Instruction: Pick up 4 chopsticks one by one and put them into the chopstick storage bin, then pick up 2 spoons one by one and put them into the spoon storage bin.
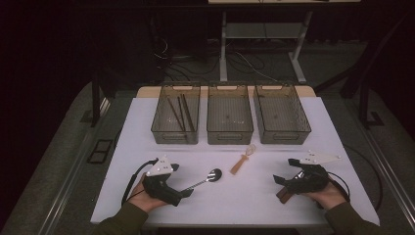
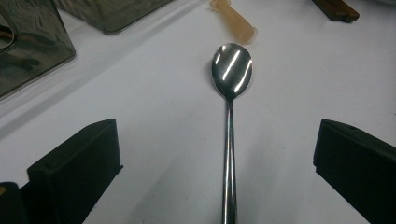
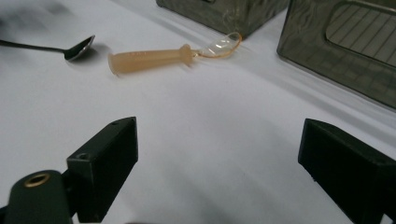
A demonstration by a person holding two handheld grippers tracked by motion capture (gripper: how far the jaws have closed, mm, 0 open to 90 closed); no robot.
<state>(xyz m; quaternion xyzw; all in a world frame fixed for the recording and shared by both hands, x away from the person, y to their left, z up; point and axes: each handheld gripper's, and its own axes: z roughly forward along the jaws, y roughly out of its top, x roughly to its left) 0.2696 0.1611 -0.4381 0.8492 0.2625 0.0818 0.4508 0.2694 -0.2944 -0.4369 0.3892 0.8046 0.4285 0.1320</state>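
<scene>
left gripper (image 1: 188, 192) rests low on the white counter (image 1: 274, 205) at the near left, its jaws spread wide and pinching nothing. a metal spoon (image 1: 205, 180) lies flat on the counter with its handle end between those open jaws; in the left gripper view the spoon (image 2: 229, 116) runs straight up the middle of the gap, touching neither jaw, its long axis in line with the gripper and its bowl pointing away from it. in the high view the spoon lies on a slant, handle toward the near left, bowl toward the far right. just beyond the bowl lies a tan-handled utensil (image 1: 242, 161) with a clear looped tip, its handle end toward the spoon and its tip toward the bins; it is apart from the spoon. at the far edge stand three smoky clear bins: the left bin (image 1: 163, 128) holds dark chopsticks (image 1: 181, 112), then the middle bin (image 1: 230, 133) and the right bin (image 1: 284, 134). right gripper (image 1: 280, 179) sits at the near right, jaws also spread and holding nothing, well apart from the spoon; in its own view the tan-handled utensil (image 3: 154, 59) lies ahead.
</scene>
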